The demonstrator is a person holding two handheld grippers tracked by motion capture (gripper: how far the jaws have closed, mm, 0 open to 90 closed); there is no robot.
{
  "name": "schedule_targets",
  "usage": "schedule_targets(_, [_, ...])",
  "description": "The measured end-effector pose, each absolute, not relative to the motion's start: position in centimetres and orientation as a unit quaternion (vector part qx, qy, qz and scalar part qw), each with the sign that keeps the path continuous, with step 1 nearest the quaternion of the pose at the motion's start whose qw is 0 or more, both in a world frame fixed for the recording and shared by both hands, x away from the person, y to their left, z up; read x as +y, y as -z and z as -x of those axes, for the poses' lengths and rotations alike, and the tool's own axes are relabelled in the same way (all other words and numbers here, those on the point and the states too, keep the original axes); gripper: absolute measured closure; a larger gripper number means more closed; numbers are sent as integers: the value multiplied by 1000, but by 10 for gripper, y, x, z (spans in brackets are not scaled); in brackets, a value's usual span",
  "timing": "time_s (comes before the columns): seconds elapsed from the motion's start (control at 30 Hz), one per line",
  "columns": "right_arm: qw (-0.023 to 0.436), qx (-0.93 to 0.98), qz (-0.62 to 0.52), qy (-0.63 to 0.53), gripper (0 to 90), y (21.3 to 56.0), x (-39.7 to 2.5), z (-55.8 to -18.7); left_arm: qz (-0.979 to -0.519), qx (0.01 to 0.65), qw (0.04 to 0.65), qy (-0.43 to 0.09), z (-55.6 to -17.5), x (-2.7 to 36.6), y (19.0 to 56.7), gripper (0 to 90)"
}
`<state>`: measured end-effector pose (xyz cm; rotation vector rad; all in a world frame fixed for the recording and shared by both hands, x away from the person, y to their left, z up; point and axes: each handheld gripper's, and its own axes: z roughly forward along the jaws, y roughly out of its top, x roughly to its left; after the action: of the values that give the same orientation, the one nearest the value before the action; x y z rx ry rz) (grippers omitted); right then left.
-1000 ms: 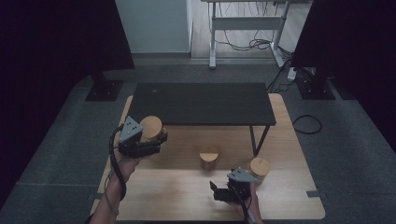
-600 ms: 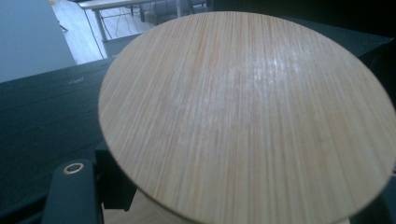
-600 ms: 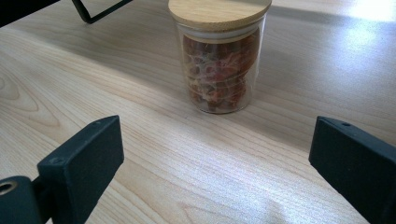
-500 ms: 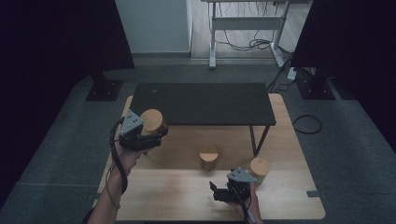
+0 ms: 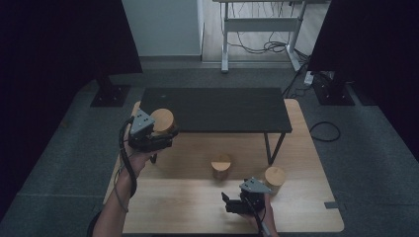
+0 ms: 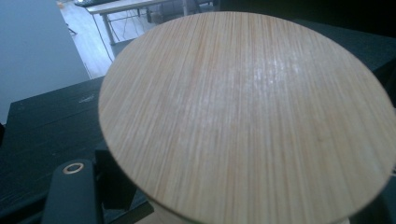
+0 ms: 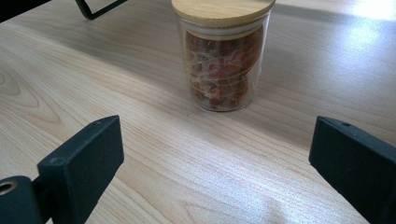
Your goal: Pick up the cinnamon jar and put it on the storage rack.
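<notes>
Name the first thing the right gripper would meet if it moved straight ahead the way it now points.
Probably the glass jar with the wooden lid, standing ahead between the open jaws of the right gripper; bare wooden table lies before it.

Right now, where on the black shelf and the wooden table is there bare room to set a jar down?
The black shelf is bare from the jar in the left claw to its right end. The wooden table is bare front-left. It is crowded around the middle jar, right jar and right claw.
</notes>
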<state>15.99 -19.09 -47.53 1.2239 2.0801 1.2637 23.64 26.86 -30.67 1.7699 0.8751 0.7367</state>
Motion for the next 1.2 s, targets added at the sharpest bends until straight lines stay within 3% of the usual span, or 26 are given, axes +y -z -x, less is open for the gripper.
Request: schedule_targets(1.2, [205, 749, -438, -453, 23, 476, -190, -161, -719, 375, 482, -332, -277, 258, 304, 255])
